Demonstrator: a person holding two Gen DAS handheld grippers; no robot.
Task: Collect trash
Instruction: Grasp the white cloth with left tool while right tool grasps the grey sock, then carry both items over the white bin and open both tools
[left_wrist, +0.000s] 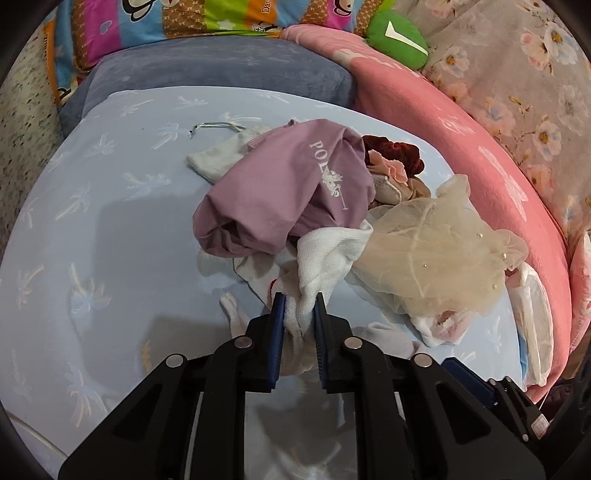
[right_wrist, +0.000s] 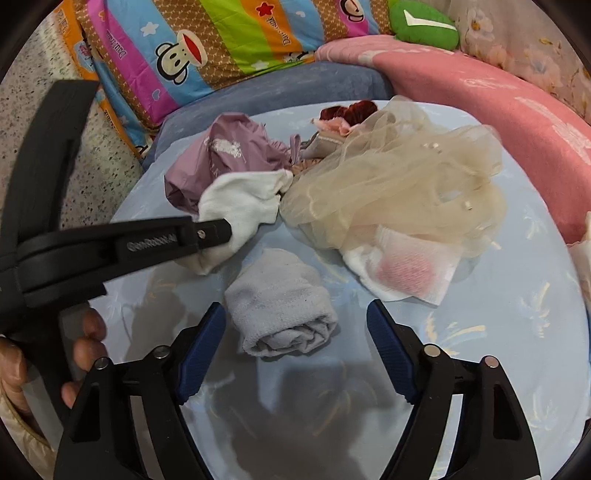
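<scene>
Bed, pale blue sheet (right_wrist: 517, 332), carrying a loose heap of cloth; entries taken left to right, each placed against the rolled grey sock (right_wrist: 280, 317). Left gripper (left_wrist: 299, 306): jaws closed on a fold of white knit cloth (left_wrist: 325, 266), the blue pads pressing it from both sides; in the right wrist view this gripper comes in from the left of the grey sock, with its tip at the white cloth (right_wrist: 240, 206) just beyond the sock. A person's hand (right_wrist: 85, 350) holds that gripper, lower left of the sock. Mauve garment (right_wrist: 221, 155): beyond the sock, behind the white cloth. Rolled grey sock: lies on the sheet straight ahead of the right gripper (right_wrist: 295, 325), between its two blue pads but touching neither; its long axis runs away from the jaws and leans up to the left, the rolled end nearest them. Right gripper: jaws open, standing wide to either side of the sock, the nearer of the two grippers to it. Judged next call: close across the sock's short width. Cream tulle (right_wrist: 406, 184) and a white piece with a pink stain (right_wrist: 406, 269): beyond and right of the sock, apart from it.
</scene>
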